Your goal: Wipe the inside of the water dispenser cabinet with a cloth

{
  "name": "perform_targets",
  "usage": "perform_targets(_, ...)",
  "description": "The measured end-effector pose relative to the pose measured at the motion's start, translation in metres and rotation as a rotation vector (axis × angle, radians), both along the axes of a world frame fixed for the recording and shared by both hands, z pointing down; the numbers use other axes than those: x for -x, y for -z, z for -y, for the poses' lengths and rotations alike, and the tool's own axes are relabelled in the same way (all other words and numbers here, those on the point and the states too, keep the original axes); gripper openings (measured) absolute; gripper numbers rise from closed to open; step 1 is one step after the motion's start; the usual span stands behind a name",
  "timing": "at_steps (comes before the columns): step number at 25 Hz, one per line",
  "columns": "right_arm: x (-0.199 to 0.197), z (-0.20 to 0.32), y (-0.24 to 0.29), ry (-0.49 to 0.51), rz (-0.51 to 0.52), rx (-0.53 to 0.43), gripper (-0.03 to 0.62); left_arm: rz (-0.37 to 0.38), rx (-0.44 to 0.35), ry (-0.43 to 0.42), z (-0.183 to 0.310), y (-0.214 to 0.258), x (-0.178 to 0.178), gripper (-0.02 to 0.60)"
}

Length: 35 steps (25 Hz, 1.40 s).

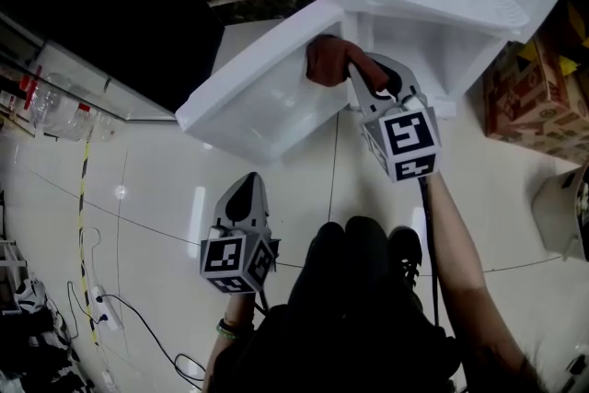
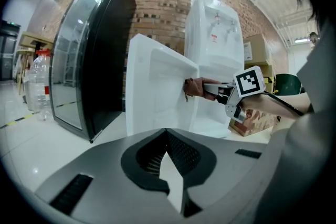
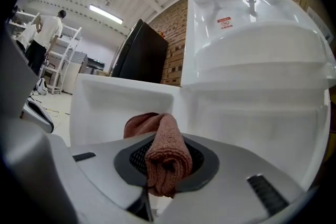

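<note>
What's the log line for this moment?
right gripper: shut on cloth | cloth: at open door inner face, by cabinet | left gripper: shut, empty, clear of dispenser

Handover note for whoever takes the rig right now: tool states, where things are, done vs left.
Right tool: shut on the reddish-brown cloth, which sits at the hinge edge of the open door, at the mouth of the cabinet.
Left tool: shut, empty, held low away from the cabinet.
Done: door open, cloth gripped and brought to the cabinet.
Left: wipe the cabinet's inside. The pictures don't show how much has been wiped.
</note>
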State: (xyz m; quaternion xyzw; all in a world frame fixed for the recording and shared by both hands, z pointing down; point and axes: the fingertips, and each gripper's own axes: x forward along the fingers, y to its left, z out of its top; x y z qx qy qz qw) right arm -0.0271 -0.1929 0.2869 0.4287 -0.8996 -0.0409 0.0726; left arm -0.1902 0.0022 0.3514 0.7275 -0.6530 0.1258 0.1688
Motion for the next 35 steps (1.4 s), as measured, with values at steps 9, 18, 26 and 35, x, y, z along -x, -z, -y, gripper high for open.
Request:
perform_targets(9,0.069,-0.073,0.009,0.312,0.073,0.008,0.08,-0.015,-0.015,0.039,-0.001,-0.004,0.004,-0.015)
perform_targets(18,0.154,-0.148,-0.035,0.528,-0.022,0.035,0.08,-0.028,0.009,0.043,-0.009,-0.02,0.005,-0.015)
perform_targets(26,0.113,-0.065,-0.04,0.297,-0.075,-0.002,0.08,-0.038,-0.005,0.014,-0.002,-0.02,-0.011,-0.015)
perform_targets(35,0.003,0.005,-0.055,-0.009,-0.069,0.056,0.08,-0.034,-0.003,0.002,-0.003,-0.021,-0.013,-0.015)
